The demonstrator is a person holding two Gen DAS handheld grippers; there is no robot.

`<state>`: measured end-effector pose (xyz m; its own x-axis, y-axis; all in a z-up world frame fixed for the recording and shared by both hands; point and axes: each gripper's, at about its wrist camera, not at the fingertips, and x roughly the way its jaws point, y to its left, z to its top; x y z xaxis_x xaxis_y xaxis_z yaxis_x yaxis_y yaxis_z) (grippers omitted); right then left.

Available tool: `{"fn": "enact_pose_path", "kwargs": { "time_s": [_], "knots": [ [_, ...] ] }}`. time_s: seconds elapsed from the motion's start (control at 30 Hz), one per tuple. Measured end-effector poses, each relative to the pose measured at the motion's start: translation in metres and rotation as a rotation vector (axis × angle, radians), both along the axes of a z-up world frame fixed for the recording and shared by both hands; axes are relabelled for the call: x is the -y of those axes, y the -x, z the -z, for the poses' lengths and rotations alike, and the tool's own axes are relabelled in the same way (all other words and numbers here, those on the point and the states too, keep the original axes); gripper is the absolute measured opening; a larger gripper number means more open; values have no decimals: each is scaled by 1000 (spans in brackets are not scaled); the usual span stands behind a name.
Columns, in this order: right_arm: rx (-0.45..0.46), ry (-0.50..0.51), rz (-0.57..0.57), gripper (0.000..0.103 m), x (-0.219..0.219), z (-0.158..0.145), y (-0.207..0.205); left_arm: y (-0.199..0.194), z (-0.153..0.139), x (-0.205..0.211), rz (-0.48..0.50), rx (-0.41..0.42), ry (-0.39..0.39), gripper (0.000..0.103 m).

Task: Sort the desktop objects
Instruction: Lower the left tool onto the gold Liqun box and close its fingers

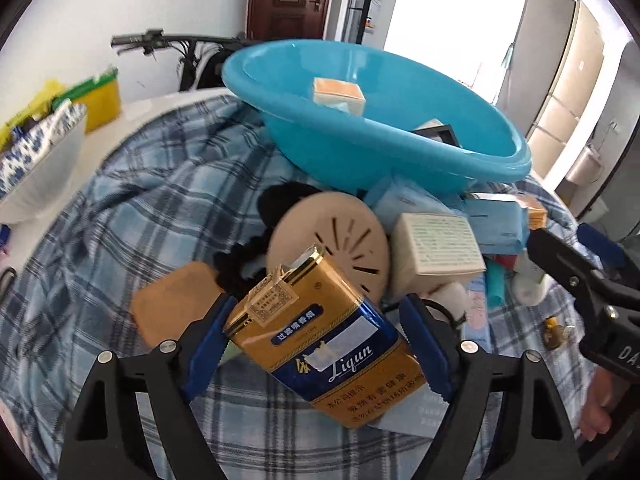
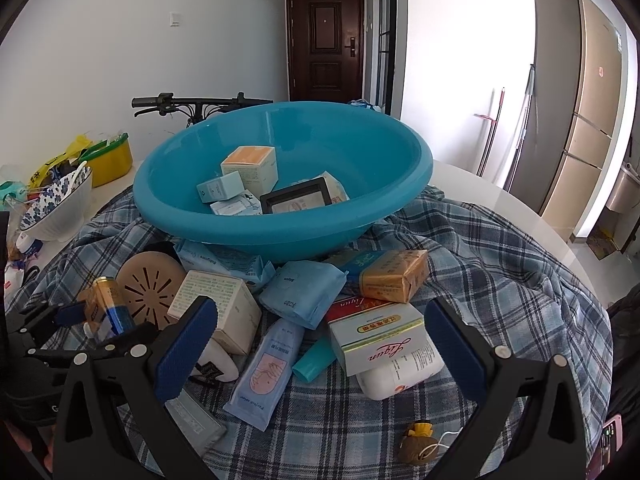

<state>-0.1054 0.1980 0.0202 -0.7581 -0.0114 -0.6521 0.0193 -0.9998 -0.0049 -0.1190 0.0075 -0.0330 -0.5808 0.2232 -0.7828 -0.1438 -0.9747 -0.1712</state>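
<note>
1. the left gripper (image 1: 316, 344) has its blue fingers (image 1: 208, 344) set against both sides of the tilted gold-and-blue cigarette pack (image 1: 320, 340), likely to carry it off.
2. the wide turquoise plastic basin (image 2: 224, 224) on the plaid-covered desk (image 2: 500, 280) already holds boxes, so it seems the sorting target.
3. the right gripper (image 2: 320, 344) hangs wide and empty over the white-and-red cigarette box (image 2: 376, 332).

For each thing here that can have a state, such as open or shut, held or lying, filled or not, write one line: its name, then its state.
Left claw: shut on the gold cigarette pack, tilted.
Gold cigarette pack: held clear of the cloth.
Right claw: open, nothing between its pads.
Blue basin: upright, several boxes inside.
White and red box: lying on the pile.
Brown door: shut.
</note>
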Motion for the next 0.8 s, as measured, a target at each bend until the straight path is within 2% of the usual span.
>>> {"fn": "enact_pose_path", "kwargs": {
  "time_s": [0.07, 0.1, 0.13, 0.2, 0.3, 0.43, 0.53, 0.57, 0.67, 0.7, 0.77, 0.8],
  "knots": [
    [1, 1, 0, 103, 0, 0, 0, 0, 0, 2, 3, 11, -46, 84],
    [1, 1, 0, 103, 0, 0, 0, -1, -2, 2, -1, 1, -53, 82],
    [2, 1, 1, 103, 0, 1, 0, -3, -5, 2, -4, -21, -42, 75],
    [4, 2, 4, 103, -1, 1, 0, -7, -15, 1, -34, -90, 29, 73],
    [5, 2, 6, 103, -1, 2, 0, -13, -28, -2, -97, -197, 180, 70],
    [4, 3, 6, 103, -1, 2, 0, -13, -33, -8, -83, -232, 253, 68],
    [6, 3, 3, 103, -1, 2, 0, -9, -19, -20, -43, -209, 333, 68],
    [6, 2, 2, 103, 0, 2, 0, -7, -13, -23, -24, -178, 331, 69],
    [6, 8, 1, 103, 0, 3, 0, -3, -1, -27, 7, -107, 319, 80],
    [6, 13, 1, 103, 0, 3, 0, -3, 3, -28, 4, -97, 326, 83],
    [6, 18, 1, 103, 0, 4, 0, -4, 3, -25, -19, -106, 331, 84],
    [7, 18, 1, 103, 0, 4, -1, -4, 1, -21, -39, -108, 309, 84]
  ]
}}
